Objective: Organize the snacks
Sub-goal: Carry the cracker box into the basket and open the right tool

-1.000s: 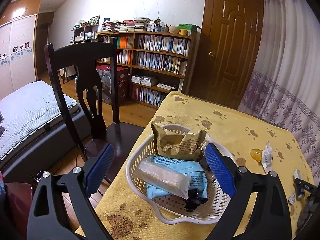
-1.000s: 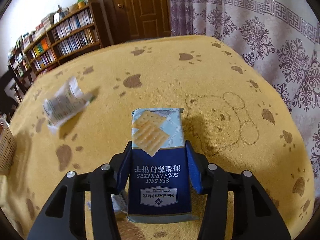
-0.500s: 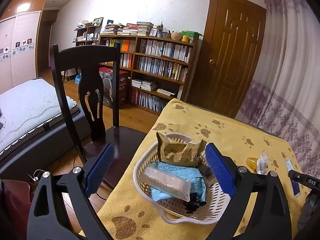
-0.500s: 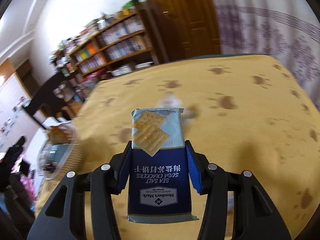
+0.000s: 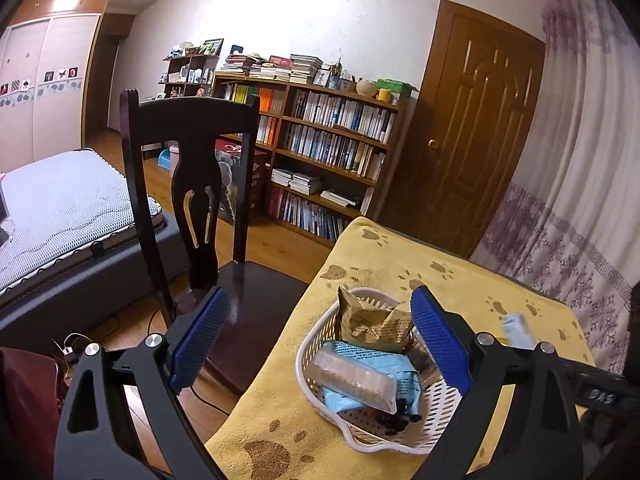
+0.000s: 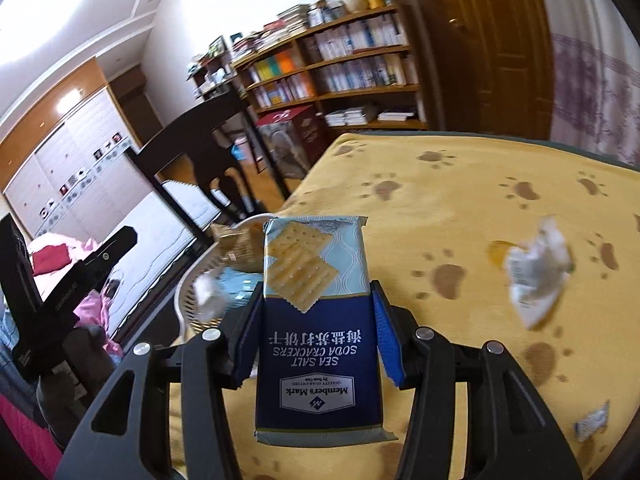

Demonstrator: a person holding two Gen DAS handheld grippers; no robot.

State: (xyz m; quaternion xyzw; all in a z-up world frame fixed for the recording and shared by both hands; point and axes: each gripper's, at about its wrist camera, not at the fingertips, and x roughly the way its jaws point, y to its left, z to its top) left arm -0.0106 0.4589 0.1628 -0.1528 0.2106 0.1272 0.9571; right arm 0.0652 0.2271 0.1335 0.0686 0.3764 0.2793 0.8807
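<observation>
Right wrist: right tool (image 6: 316, 332) clamps cracker pack (image 6: 316, 320).

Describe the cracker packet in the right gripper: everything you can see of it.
The cracker packet is a flat, glossy wrapper, dark blue on the near half and pale blue with a wave pattern and pictured square crackers on the far half. Its print, "SEA SALT SODA CRACKERS" and "Member's Mark", reads upside down in the right wrist view. The right gripper clamps it by both long sides, its sealed far end pointing toward the white basket. It looks unopened and hangs above the yellow cloth.
</observation>
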